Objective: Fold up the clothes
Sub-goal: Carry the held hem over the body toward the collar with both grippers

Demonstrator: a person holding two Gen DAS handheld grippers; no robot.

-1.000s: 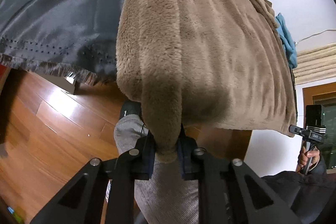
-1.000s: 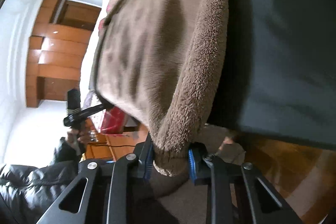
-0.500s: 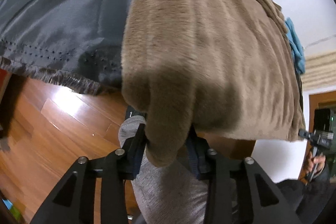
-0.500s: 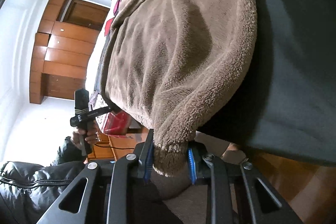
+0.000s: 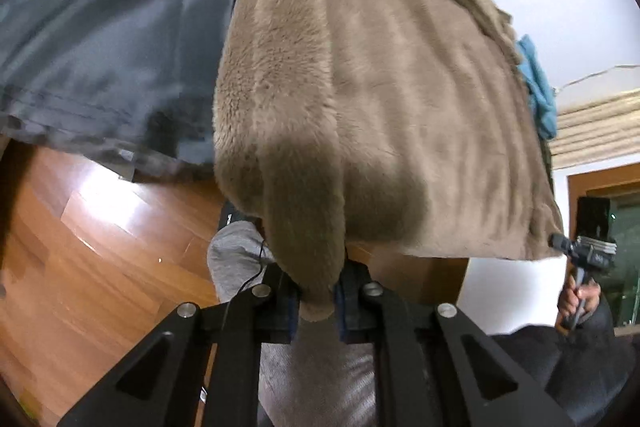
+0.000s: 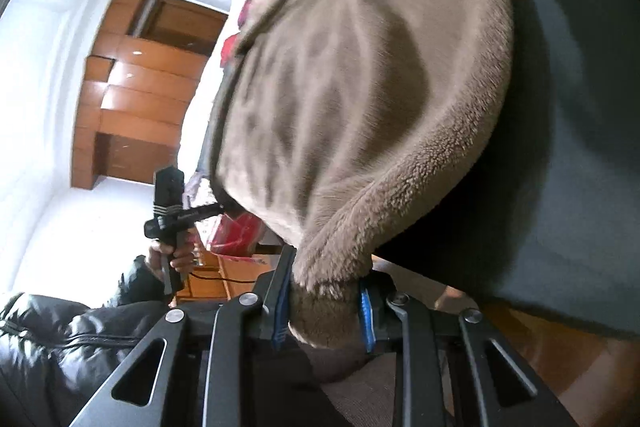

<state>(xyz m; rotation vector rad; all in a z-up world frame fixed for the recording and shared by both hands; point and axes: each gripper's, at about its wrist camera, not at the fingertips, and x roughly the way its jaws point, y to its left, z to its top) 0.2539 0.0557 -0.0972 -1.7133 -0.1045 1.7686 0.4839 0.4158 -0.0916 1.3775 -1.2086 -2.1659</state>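
Left wrist view, read from its left edge: a dark grey cloth (image 5: 112,39) hangs over a reddish wooden floor (image 5: 92,255), and just to its right, partly over it, drapes the brown fleece garment (image 5: 380,87), which fills the middle of the picture. A narrow tongue of that fleece runs down between the fingers of the left hand-held gripper (image 5: 316,303), whose jaws are closing with the fleece pinched between the pads. Right of the fleece, a blue cloth (image 5: 538,87) shows at its far edge, and lower down a hand (image 5: 578,301) holds the other tool by its grip. In the right wrist view, again from the left: a wooden wardrobe (image 6: 136,99) stands against a white wall, a hand (image 6: 176,255) grips a black handle left of the fleece, and the brown fleece garment (image 6: 360,87) spreads across the middle. Its thick folded edge is clamped in the right hand-held gripper (image 6: 324,311), blue pads pressed to either side. Right of the fleece lies the dark grey cloth (image 6: 576,147).
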